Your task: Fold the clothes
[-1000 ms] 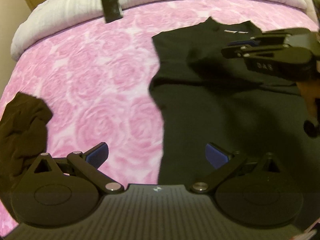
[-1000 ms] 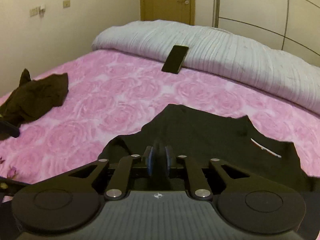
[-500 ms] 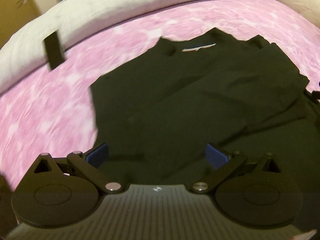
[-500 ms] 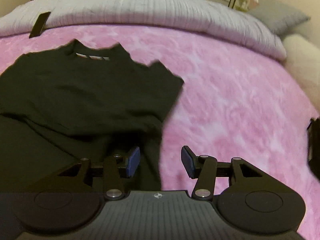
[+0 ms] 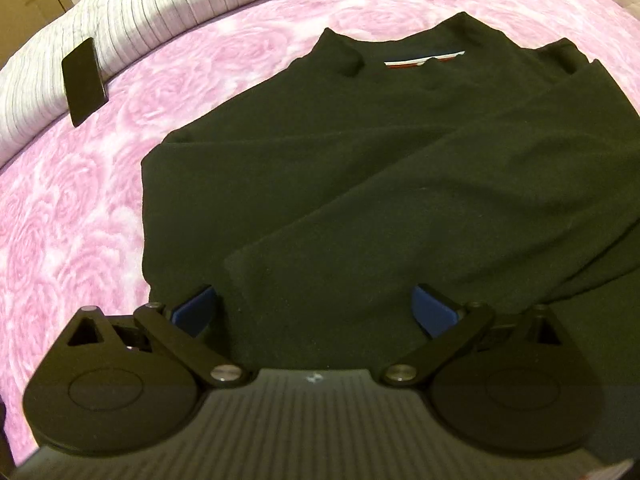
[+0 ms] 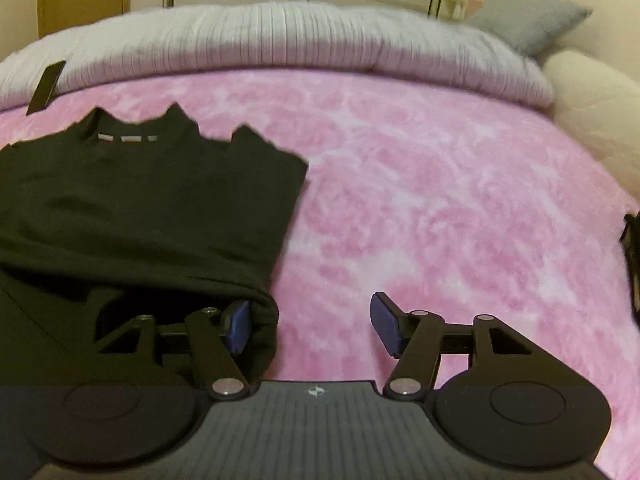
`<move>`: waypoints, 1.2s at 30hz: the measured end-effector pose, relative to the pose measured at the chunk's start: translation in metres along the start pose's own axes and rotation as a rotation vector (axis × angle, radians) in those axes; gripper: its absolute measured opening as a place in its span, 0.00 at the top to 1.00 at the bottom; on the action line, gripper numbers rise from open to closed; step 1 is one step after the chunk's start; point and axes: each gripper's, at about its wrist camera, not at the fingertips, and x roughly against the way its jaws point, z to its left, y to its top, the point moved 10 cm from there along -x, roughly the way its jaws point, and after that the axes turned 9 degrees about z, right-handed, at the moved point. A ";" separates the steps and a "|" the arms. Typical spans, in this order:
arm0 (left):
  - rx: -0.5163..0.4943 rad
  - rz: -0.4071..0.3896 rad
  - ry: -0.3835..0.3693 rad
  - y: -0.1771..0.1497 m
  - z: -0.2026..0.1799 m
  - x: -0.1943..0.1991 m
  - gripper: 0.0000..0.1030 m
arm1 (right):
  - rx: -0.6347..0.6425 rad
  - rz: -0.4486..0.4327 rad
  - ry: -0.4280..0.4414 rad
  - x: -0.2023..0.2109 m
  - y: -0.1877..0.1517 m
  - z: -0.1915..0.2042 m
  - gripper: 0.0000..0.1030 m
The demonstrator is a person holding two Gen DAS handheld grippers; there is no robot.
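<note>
- The black shirt [image 5: 360,184] lay straight ahead of the left gripper [image 5: 314,310], collar away, jaws wide, holding nothing.
- The right gripper [image 6: 310,326], also spread and empty, straddled the shirt's right edge.

One black T-shirt [image 5: 360,168] lies on one pink rose-patterned bedspread [image 5: 72,208], and one dark phone [image 5: 84,80] rests at the far left against one grey-white ribbed duvet roll [image 6: 280,36]. One grey pillow [image 6: 528,20] sits far right. Two grippers show, the left gripper [image 5: 314,306] and right gripper [image 6: 312,324], each with two blue pads.
</note>
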 end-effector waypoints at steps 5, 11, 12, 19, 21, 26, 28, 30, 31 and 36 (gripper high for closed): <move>0.095 0.033 0.032 -0.010 0.027 0.002 0.00 | 0.075 0.027 -0.030 0.004 -0.003 0.004 0.39; 0.144 0.087 0.042 -0.041 0.048 0.016 0.01 | 0.176 0.121 -0.124 0.024 -0.027 0.008 0.35; 0.139 0.088 0.048 -0.047 0.052 0.022 0.01 | 0.163 0.145 -0.137 0.029 -0.030 0.006 0.35; 0.082 0.048 0.041 -0.101 0.070 0.087 0.01 | 0.121 0.191 -0.056 0.106 -0.043 0.045 0.31; 0.004 0.036 0.047 -0.121 0.069 0.107 0.01 | 0.144 0.199 -0.025 0.132 -0.052 0.064 0.31; -0.231 0.026 0.059 -0.186 0.056 0.146 0.01 | 0.237 0.212 0.028 0.189 -0.077 0.110 0.31; -0.330 0.013 0.063 -0.215 0.046 0.158 0.01 | 0.291 0.225 0.049 0.205 -0.090 0.126 0.31; -0.426 -0.008 0.057 -0.245 0.034 0.170 0.01 | 0.335 0.242 0.071 0.216 -0.105 0.139 0.31; -0.469 -0.016 0.051 -0.260 0.027 0.174 0.01 | 0.355 0.253 0.083 0.219 -0.113 0.144 0.31; -0.730 -0.038 0.077 -0.328 -0.005 0.171 0.01 | 0.447 0.307 0.139 0.229 -0.155 0.167 0.32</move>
